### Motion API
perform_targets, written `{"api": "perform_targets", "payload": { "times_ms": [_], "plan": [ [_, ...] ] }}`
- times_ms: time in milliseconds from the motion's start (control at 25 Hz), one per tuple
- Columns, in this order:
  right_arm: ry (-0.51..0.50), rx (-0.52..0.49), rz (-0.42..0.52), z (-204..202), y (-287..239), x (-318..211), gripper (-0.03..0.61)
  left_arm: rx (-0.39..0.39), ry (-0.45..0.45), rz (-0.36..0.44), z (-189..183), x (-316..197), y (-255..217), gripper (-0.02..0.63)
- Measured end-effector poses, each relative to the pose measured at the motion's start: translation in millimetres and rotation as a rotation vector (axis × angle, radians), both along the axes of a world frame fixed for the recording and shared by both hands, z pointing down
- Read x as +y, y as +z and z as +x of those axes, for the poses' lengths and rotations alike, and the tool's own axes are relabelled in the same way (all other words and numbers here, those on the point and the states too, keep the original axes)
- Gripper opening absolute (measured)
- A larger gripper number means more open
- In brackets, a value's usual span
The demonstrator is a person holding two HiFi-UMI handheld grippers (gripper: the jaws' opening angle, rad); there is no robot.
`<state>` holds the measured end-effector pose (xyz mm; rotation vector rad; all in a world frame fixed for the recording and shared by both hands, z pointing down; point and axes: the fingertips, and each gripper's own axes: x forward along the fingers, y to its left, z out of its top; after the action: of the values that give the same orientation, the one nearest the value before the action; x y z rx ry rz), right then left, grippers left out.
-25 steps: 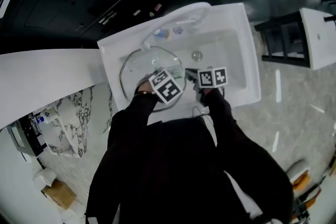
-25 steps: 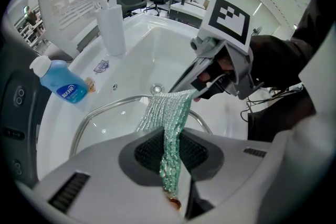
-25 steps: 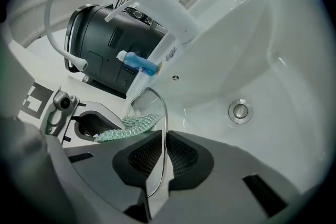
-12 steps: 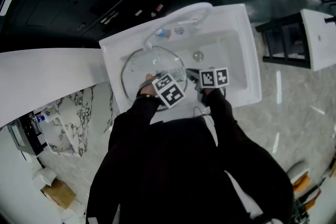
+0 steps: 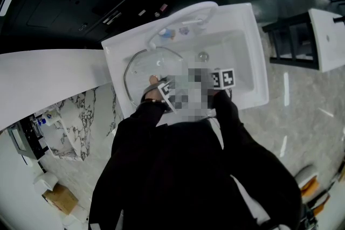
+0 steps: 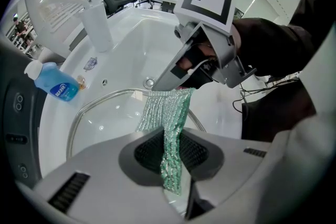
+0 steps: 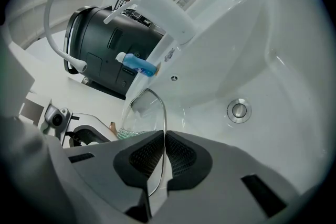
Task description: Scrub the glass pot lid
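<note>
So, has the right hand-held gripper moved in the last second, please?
No: the right hand-held gripper has its marker cube as near the sink drain as before.

- The glass pot lid point(image 5: 144, 68) is round and clear with a thin metal rim. It sits over the left part of the white sink point(image 5: 253, 56). The right gripper point(image 7: 161, 157) pinches its rim between closed jaws, so from there the lid shows nearly edge-on.
- The scrubbing cloth point(image 6: 170, 128) is a green, glittery mesh strip. It is clamped in the left gripper point(image 6: 174, 157), and its free end is spread against the lid's glass near the rim.
</note>
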<state>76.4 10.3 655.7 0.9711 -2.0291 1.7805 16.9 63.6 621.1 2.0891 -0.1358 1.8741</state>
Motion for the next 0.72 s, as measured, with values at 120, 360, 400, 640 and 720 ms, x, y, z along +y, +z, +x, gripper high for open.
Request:
{"api": "perform_targets", "payload": {
  "times_ms": [120,360,400,640,720],
  "plan": [
    [0.000,0.001,-0.002,0,-1,0,0.018,-0.011,-0.004,-0.013,0,4,0,0.061],
    [0.001,0.000,-0.003,0,1,0,0.018,-0.020,0.003,-0.018,-2,11,1,0.061],
    [0.001,0.000,-0.001,0,1,0,0.018,-0.020,0.004,-0.019,-2,13,1,0.061],
    [0.001,0.001,0.000,0,1,0,0.018,-0.020,0.012,-0.016,-4,20,2,0.061],
    [0.002,0.002,-0.001,0,1,0,0.018,-0.018,0.017,-0.020,-4,23,2,0.061]
  ]
}}
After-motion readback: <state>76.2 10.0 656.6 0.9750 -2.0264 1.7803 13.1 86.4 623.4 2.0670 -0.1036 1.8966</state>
